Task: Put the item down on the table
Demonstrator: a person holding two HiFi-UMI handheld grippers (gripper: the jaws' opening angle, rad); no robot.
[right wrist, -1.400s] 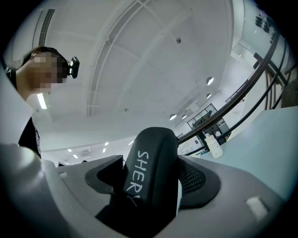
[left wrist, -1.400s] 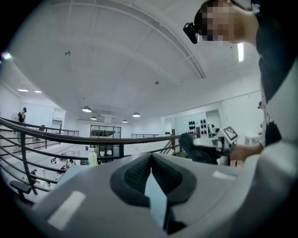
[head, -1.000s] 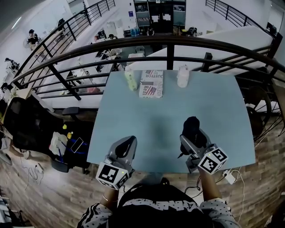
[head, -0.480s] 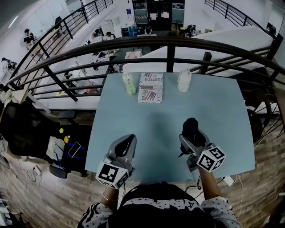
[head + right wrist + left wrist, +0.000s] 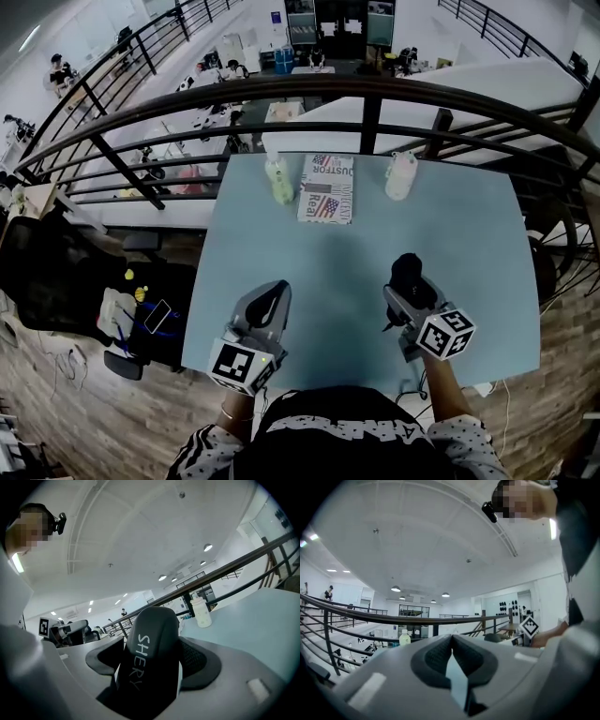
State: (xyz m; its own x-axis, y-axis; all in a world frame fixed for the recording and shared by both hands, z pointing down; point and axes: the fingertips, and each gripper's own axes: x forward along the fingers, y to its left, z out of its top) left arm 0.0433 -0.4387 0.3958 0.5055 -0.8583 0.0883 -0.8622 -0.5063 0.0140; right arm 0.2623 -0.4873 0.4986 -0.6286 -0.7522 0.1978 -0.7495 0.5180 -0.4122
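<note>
A black case printed "SHERY" [image 5: 150,653] stands clamped between the jaws of my right gripper [image 5: 410,281], which is shut on it over the near right part of the light blue table [image 5: 356,253]. In the head view the black case [image 5: 407,272] sticks out past the jaw tips. My left gripper [image 5: 269,302] hovers over the near left part of the table. Its jaws meet at the tips in the left gripper view [image 5: 452,654] with nothing between them.
At the table's far edge stand a pale green bottle [image 5: 279,178], a printed box [image 5: 326,187] and a white bottle [image 5: 400,175]. A dark railing [image 5: 375,94] runs behind the table. A black office chair [image 5: 56,272] and clutter sit on the floor to the left.
Both grippers keep their places over the near table. The view has shifted slightly, so the table and its far objects sit lower in the picture.
</note>
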